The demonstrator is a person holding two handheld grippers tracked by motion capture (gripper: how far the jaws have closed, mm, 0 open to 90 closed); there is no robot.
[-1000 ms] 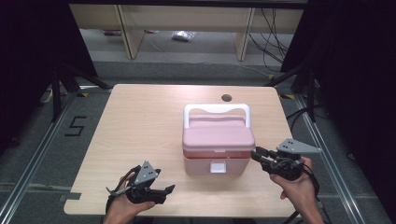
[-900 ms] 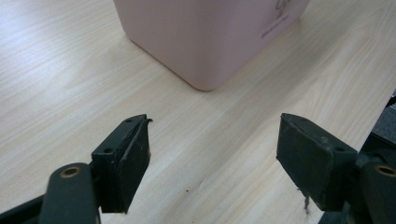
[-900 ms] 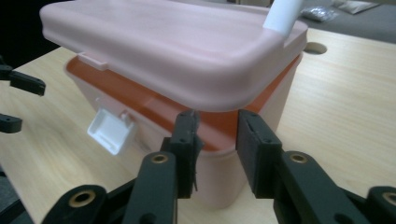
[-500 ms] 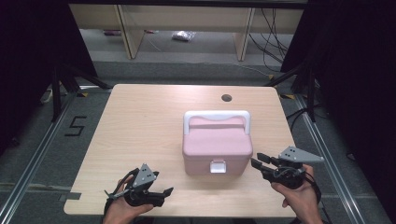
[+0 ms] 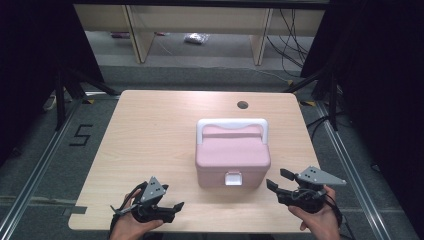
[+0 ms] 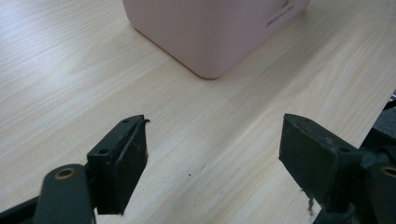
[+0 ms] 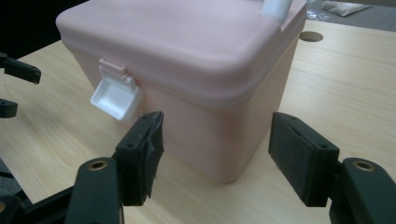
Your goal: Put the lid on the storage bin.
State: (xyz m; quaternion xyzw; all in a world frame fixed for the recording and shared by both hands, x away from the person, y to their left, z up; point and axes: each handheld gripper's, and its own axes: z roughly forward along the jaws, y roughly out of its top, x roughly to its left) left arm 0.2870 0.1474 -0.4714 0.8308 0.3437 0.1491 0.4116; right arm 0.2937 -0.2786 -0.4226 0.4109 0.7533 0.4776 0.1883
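While my left gripper [image 5: 172,206] rests wide open and empty on the table [image 5: 150,135], the pink box [image 5: 232,157] sits mid-table, and my right gripper [image 5: 276,181], jaws just opened, holds nothing; approaching skewed, I could shove it or catch its white latch [image 7: 115,96].

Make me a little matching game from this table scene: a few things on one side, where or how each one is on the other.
Things:
1. pink box
2. white latch
3. round hole
4. left gripper

Descriptions:
A. near the table's far edge
B. flipped up and outward
C. lid on, mid-table
D. open over bare wood

Pairs: 1-C, 2-B, 3-A, 4-D
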